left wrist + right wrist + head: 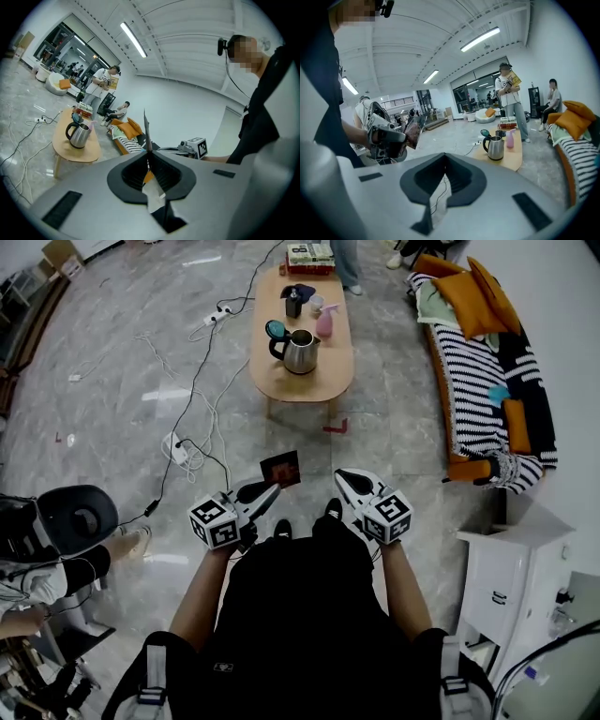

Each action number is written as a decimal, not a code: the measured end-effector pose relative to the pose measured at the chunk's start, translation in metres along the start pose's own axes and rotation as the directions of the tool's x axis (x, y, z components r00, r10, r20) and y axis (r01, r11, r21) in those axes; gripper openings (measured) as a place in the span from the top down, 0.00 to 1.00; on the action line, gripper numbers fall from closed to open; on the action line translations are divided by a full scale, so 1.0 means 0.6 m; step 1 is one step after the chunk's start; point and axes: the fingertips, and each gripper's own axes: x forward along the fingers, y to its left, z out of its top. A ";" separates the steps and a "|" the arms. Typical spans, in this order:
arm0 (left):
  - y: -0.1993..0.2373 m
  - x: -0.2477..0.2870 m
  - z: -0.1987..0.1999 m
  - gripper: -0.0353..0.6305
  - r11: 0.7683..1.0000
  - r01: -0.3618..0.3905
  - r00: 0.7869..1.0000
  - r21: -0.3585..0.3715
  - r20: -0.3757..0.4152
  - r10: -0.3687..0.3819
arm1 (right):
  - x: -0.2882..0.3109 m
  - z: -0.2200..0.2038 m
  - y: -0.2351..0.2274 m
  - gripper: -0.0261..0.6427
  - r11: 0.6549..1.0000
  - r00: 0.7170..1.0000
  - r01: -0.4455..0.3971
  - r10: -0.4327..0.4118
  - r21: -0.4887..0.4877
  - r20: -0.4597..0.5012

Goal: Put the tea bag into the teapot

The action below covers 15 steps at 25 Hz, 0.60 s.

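Observation:
A dark red tea bag packet (281,468) sticks out of my left gripper (265,493), which is shut on it at waist height above the floor. In the left gripper view the tea bag (146,129) stands edge-on between the closed jaws of the left gripper (147,153). The steel teapot (301,352), its teal lid (275,330) flipped open, stands on a low wooden table (328,371) well ahead. My right gripper (349,483) is shut and holds nothing. In the right gripper view the right gripper (445,161) faces the teapot (494,148), with the left gripper (386,139) and tea bag (414,131) at left.
A pink bottle (323,322), a dark cup (293,304) and books (310,257) share the table. A striped sofa (483,371) with orange cushions lies right, a white cabinet (511,568) near right. Cables and a power strip (175,446) cross the floor; a black chair (80,517) stands left.

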 end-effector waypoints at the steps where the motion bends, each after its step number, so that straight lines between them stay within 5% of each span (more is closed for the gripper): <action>1: 0.002 0.005 0.002 0.90 1.000 -0.010 1.000 -0.002 0.004 0.010 | 0.001 0.002 -0.008 0.95 1.000 1.000 -0.008 0.008 0.006 0.002; 10: 0.003 0.079 0.029 0.90 0.996 -0.094 0.993 -0.006 0.067 0.094 | -0.012 0.046 -0.069 0.95 0.978 0.977 -0.201 0.196 0.055 0.078; 15: -0.005 0.128 0.039 0.90 0.990 -0.139 0.983 -0.016 0.118 0.140 | -0.021 0.048 -0.108 0.95 0.966 0.966 -0.258 0.258 0.004 0.022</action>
